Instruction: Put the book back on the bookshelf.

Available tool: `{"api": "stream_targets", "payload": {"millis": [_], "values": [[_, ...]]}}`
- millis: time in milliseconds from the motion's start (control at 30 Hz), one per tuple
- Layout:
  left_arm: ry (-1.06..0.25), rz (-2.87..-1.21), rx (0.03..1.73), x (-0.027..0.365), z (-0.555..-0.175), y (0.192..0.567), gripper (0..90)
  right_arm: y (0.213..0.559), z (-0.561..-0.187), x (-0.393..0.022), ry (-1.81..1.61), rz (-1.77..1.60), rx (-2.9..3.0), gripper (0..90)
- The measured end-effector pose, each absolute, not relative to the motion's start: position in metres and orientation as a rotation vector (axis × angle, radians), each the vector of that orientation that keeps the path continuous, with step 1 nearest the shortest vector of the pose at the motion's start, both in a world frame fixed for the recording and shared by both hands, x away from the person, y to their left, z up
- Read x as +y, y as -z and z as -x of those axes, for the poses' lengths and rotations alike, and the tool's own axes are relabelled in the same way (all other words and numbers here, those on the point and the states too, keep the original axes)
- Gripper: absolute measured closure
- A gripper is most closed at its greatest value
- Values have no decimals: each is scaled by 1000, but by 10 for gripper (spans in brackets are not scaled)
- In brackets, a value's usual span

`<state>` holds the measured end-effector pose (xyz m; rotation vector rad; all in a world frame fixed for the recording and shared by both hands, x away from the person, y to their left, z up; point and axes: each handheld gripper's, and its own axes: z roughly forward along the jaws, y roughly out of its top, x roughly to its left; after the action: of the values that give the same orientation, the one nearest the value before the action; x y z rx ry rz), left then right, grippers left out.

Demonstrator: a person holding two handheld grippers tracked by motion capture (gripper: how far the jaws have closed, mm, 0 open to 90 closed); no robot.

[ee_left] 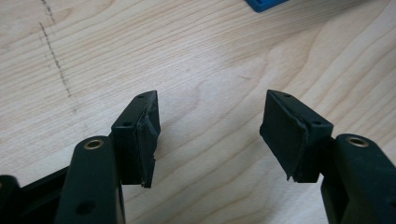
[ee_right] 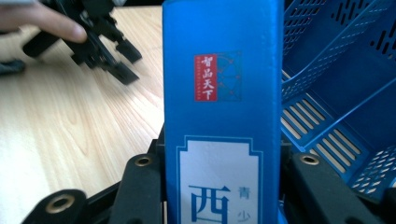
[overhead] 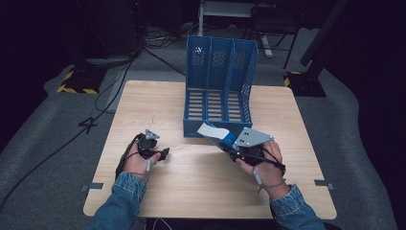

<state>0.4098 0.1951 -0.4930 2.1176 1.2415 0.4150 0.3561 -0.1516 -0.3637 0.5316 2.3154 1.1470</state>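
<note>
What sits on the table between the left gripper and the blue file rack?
Nothing: the high view shows bare wood between the left gripper and the file rack. The book in the right gripper hangs further right.

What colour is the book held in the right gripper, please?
Blue book with a white label; clearest in the right gripper view.

Clamped between the jaws of the right gripper (ee_right: pixel 223 186): blue book (ee_right: pixel 223 93) with a red label reading 智品天下 on the spine; lower down, white panel with large 西 and small 青少, cut off at the jaws.
</note>
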Motion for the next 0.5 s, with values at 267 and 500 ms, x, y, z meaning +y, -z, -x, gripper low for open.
{"api": "stream_targets", "payload": {"millis": [267, 500], "values": [[-449, -2116, 1201, 199, -415, 501, 305, 346, -353, -167, -1286, -560, 2337, 616], [-447, -2105, 1163, 200, -418, 504, 256, 337, -354, -177, -1383, -571, 2337, 615]]}}
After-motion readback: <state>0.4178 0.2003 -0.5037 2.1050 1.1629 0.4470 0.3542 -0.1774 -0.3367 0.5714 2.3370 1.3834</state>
